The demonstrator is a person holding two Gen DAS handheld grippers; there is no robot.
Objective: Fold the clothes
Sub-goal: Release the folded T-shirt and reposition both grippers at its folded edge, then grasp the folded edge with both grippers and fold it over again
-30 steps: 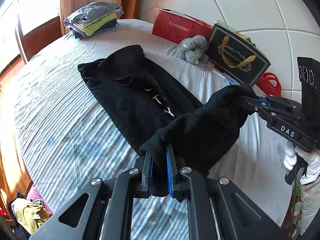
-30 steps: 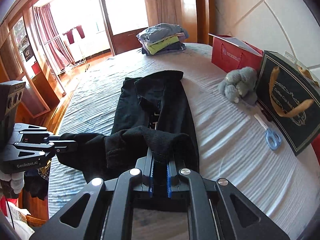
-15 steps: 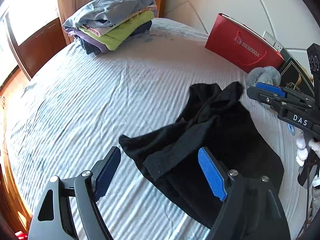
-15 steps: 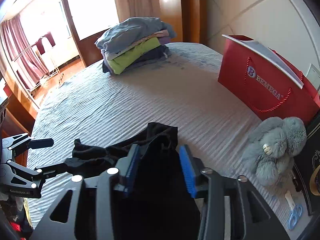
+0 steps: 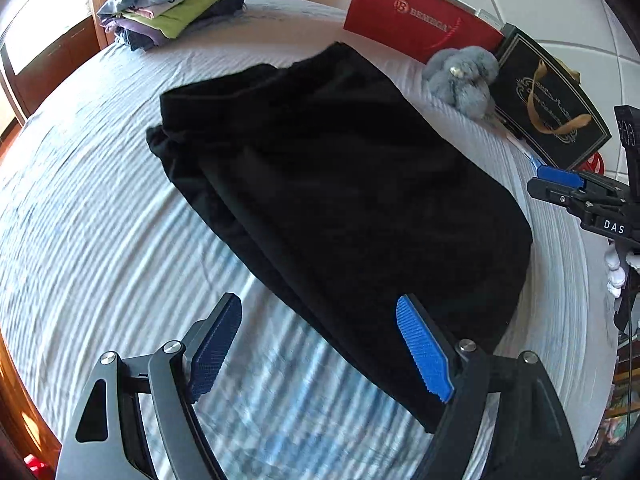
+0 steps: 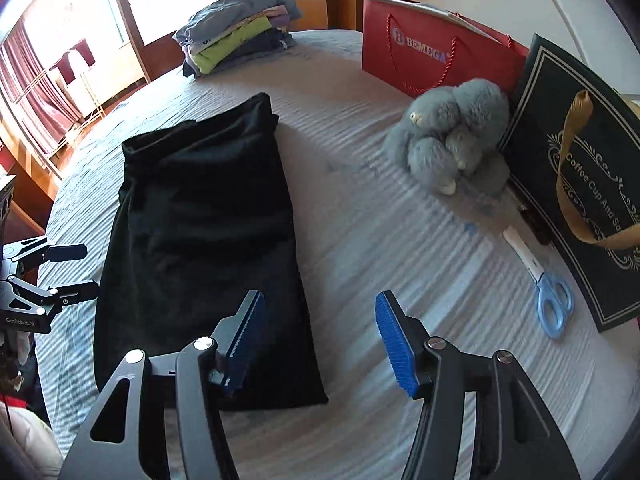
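A black garment (image 5: 344, 184) lies folded in a long rectangle on the striped bed (image 5: 100, 240); it also shows in the right wrist view (image 6: 200, 232). My left gripper (image 5: 320, 344) is open and empty, above the garment's near edge. My right gripper (image 6: 316, 336) is open and empty, at the garment's near right corner. The right gripper also shows at the right of the left wrist view (image 5: 560, 188), and the left gripper at the left of the right wrist view (image 6: 68, 268).
A stack of folded clothes (image 6: 236, 36) sits at the far end of the bed. A red bag (image 6: 432, 52), a grey plush toy (image 6: 452, 136), a dark gift bag (image 6: 580, 184) and blue scissors (image 6: 548, 296) lie along the right.
Both grippers opened and let go of the black garment after carrying its end over. The garment now lies folded flat, and both grippers have pulled back towards its near end.
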